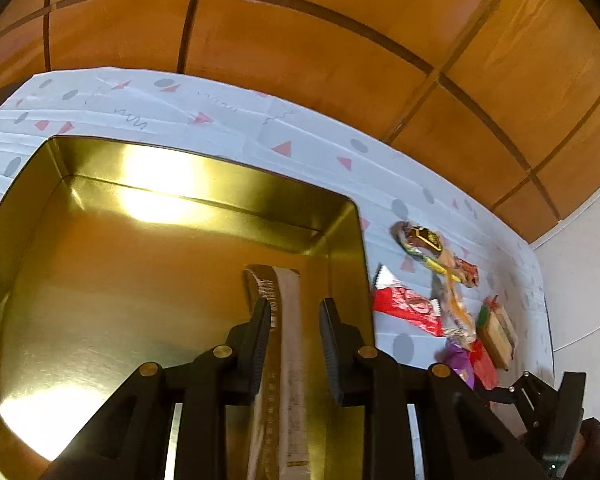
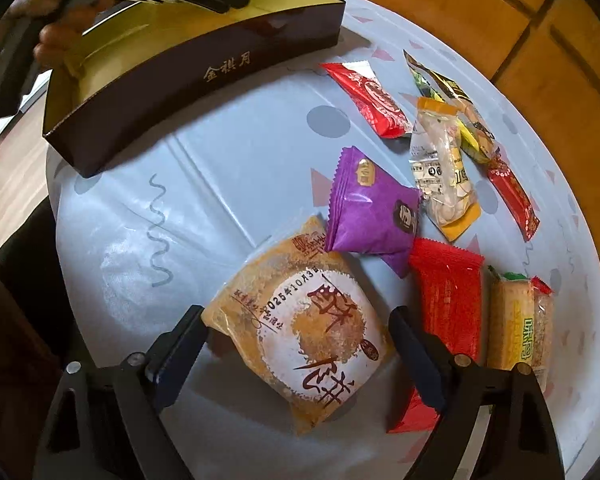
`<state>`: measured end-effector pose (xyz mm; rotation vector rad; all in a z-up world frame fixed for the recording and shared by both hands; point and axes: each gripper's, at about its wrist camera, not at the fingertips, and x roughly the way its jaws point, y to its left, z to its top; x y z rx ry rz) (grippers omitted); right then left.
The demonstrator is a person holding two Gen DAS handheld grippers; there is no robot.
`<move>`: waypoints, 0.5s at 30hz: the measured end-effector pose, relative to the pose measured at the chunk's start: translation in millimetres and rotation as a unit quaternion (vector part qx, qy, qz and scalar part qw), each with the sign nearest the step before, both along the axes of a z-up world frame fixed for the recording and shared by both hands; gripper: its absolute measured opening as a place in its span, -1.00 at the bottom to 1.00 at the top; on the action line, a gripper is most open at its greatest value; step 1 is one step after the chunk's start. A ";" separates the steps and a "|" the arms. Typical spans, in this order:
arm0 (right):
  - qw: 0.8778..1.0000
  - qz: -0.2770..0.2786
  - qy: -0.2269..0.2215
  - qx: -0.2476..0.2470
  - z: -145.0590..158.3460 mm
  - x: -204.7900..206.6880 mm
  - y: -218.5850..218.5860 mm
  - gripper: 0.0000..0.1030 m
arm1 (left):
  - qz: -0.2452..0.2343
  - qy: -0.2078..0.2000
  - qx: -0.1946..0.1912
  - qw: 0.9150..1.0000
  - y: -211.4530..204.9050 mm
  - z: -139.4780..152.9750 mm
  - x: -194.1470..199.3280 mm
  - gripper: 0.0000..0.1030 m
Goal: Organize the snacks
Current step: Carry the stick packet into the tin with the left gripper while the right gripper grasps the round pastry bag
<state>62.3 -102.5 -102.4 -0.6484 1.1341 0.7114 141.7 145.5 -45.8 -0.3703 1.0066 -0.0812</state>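
Right gripper [image 2: 296, 356], nearest: fingers [image 2: 180, 344] spread wide, one on each side of a round pastry packet [image 2: 300, 344] that lies flat on the surface [image 2: 228, 184]. The left finger sits right at the packet's edge; the right finger stands just clear of it. No squeeze on the wrapper shows.

Just right of the pastry: a red flat packet [image 2: 452, 304], then a yellow cracker packet [image 2: 518, 328] at the right edge. A purple packet [image 2: 370, 208] overlaps the pastry's far corner. Farther right: a clear packet of nuts [image 2: 440, 168], a red wrapped bar [image 2: 368, 96], a green-yellow packet [image 2: 456, 96], and a slim red stick [image 2: 514, 196]. All lie loose on the patterned cloth.

Far left: a dark box [image 2: 204, 76] with gold characters on its side, gold inside.

Left gripper [image 1: 294, 312], over that box's gold interior [image 1: 120, 280]: fingers [image 1: 260, 332] narrowly parted, with a long brown-and-white snack bar [image 1: 286, 360] between them, running along the box's right wall. The left finger touches the bar's edge; the right finger shows a thin gap. Whether the bar is still pinched, cannot tell.
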 end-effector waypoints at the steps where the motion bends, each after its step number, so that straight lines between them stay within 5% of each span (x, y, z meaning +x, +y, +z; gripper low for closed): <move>1: 1.000 -0.001 0.003 0.000 0.3 1.8 -0.4 0.86 | 0.001 0.000 0.007 1.000 0.6 2.1 -2.8 -0.48; 11: 0.999 -0.009 0.031 0.010 -7.8 20.1 -6.3 0.96 | 0.002 -0.030 0.084 0.996 -11.6 19.0 -75.6 -0.43; 15: 0.998 0.001 0.061 0.014 -1.0 13.4 -6.8 0.95 | 0.004 -0.033 0.077 0.997 -11.3 21.5 -92.1 -0.43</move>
